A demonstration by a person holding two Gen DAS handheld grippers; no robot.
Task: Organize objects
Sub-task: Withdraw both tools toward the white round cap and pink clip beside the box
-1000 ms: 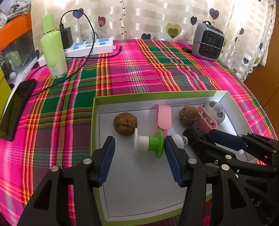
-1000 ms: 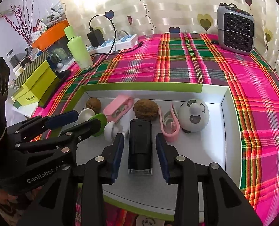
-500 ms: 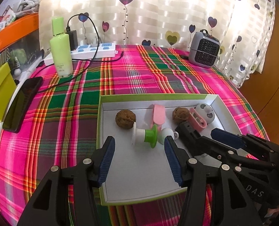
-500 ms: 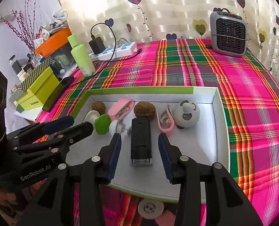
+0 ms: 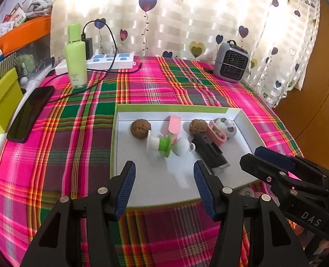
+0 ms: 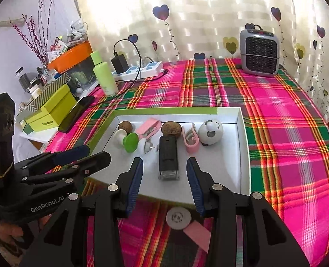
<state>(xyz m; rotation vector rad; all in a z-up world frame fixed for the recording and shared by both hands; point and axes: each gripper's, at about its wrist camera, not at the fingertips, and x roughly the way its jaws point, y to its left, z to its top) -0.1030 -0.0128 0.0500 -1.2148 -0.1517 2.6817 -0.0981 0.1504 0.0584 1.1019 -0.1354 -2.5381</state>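
Note:
A white tray with a green rim [image 5: 171,108] lies on the plaid tablecloth. It holds two walnuts [image 5: 140,128] [image 6: 171,129], a green-and-white mushroom toy [image 5: 162,145], a white knob [image 6: 145,145], two pink clips [image 5: 174,125] [image 6: 191,139], a white round face toy [image 6: 210,131] and a black device [image 6: 168,158]. My left gripper [image 5: 164,175] hangs open over the tray's near edge, holding nothing. Beside it, my right gripper [image 6: 164,171] is open too. The black device lies beyond its tips, untouched. A white disc with a pink strip [image 6: 178,217] lies outside the tray, under the right gripper.
A green bottle [image 5: 75,55], a power strip with a charger [image 5: 111,61] and a grey heater [image 5: 231,61] stand at the back by the curtain. A black phone [image 5: 29,113] and a yellow-green box [image 6: 51,109] are at the left edge.
Both grippers have drawn back and risen from inside the tray to its near edge. The black device and the mushroom toy stay where they lay. The white disc has come into view.

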